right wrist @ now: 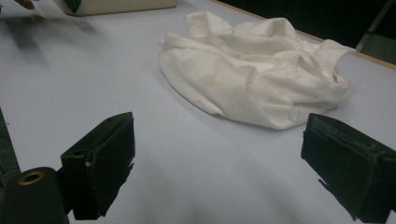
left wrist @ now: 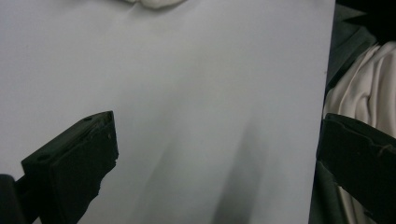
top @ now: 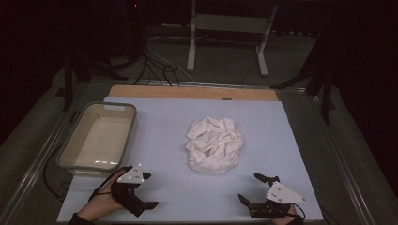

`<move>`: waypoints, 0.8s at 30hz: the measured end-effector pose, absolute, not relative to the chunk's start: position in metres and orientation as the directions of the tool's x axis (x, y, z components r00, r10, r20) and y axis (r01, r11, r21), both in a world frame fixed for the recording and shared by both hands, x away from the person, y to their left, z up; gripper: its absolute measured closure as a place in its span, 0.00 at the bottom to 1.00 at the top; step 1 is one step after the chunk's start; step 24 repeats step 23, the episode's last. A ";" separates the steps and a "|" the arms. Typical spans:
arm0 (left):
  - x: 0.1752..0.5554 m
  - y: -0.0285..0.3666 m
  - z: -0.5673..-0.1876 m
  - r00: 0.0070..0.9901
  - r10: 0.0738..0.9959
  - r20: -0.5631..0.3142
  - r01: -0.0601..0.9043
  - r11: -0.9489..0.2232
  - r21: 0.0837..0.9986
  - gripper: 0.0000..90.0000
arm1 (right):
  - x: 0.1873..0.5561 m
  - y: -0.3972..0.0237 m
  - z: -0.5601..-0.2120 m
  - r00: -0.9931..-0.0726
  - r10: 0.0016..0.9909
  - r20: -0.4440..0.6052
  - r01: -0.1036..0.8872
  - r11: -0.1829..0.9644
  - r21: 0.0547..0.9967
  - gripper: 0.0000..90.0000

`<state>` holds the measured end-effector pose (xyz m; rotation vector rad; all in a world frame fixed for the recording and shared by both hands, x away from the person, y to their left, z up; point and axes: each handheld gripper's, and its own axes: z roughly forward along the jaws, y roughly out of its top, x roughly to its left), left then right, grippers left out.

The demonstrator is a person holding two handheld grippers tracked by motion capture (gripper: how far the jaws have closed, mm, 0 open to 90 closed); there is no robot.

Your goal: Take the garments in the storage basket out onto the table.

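**Clerk:** Item one, far left?

**Operator:** I log a tub, pale, rectangular, with rounded corners. It stands on the left part of the mat, its long side running away from me. In the right gripper view its near wall shows at the top edge.

**Clerk:** Item two?

**Operator:** Left gripper, held in a hand at the near left corner of the mat, just in front of the tub. I read its jaws as wide apart, nothing between them. In the left gripper view they stand over bare mat, one jaw low at the left and the other at the right edge.

**Clerk:** Item three?

**Operator:** Cloth, white, crumpled into a loose heap with many folds. It lies near the middle of the mat, right of the tub and well apart from it. No gripper touches it. From the right gripper view I see the cloth ahead of the jaws, on the mat beyond their tips.

**Clerk:** Item four?

**Operator:** Right gripper, near right corner of the mat, pointing inward toward the cloth. Jaws spread wide, empty. A grey plate sits on top of it.

**Clerk:** Anything beyond?

**Operator:** A wooden board along the far edge of the mat, cables on the floor behind, and a metal stand.
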<state>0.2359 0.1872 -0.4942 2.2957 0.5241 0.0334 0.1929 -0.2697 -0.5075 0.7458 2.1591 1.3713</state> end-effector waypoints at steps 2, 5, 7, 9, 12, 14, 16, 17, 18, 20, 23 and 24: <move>0.235 0.190 -0.495 0.915 0.382 -0.133 0.361 -0.623 0.694 0.00 | 0.193 -0.269 -0.508 -0.739 0.666 -0.097 0.200 0.355 0.913 0.11; 0.234 0.192 -0.494 0.913 0.387 -0.131 0.362 -0.617 0.699 0.00 | 0.193 -0.269 -0.509 -0.743 0.662 -0.097 0.199 0.358 0.912 0.11; 0.235 0.193 -0.494 0.913 0.388 -0.128 0.360 -0.615 0.701 0.00 | 0.194 -0.269 -0.510 -0.745 0.660 -0.098 0.197 0.358 0.913 0.11; 0.235 0.193 -0.494 0.913 0.387 -0.127 0.358 -0.614 0.704 0.00 | 0.194 -0.269 -0.510 -0.744 0.661 -0.095 0.202 0.358 0.912 0.11; 0.235 0.193 -0.494 0.915 0.383 -0.131 0.357 -0.613 0.705 0.00 | 0.194 -0.269 -0.510 -0.744 0.662 -0.092 0.205 0.357 0.911 0.11; 0.235 0.193 -0.494 0.913 0.386 -0.135 0.361 -0.607 0.707 0.00 | 0.195 -0.269 -0.511 -0.744 0.662 -0.093 0.205 0.358 0.911 0.11; 0.234 0.193 -0.494 0.913 0.385 -0.133 0.360 -0.609 0.707 0.00 | 0.195 -0.269 -0.511 -0.744 0.662 -0.095 0.204 0.360 0.911 0.11; 0.234 0.193 -0.494 0.913 0.384 -0.134 0.360 -0.608 0.708 0.00 | 0.195 -0.269 -0.511 -0.745 0.660 -0.092 0.204 0.358 0.911 0.11; 0.234 0.192 -0.494 0.914 0.383 -0.133 0.359 -0.609 0.707 0.00 | 0.195 -0.270 -0.511 -0.744 0.661 -0.097 0.206 0.364 0.908 0.11; 0.234 0.192 -0.495 0.916 0.380 -0.132 0.356 -0.615 0.704 0.00 | 0.194 -0.270 -0.511 -0.743 0.662 -0.095 0.206 0.361 0.910 0.11; 0.234 0.191 -0.495 0.917 0.376 -0.131 0.354 -0.619 0.701 0.00 | 0.194 -0.270 -0.511 -0.745 0.660 -0.098 0.205 0.366 0.908 0.11; 0.234 0.191 -0.495 0.917 0.376 -0.131 0.354 -0.619 0.701 0.00 | 0.194 -0.270 -0.511 -0.745 0.660 -0.098 0.205 0.366 0.908 0.11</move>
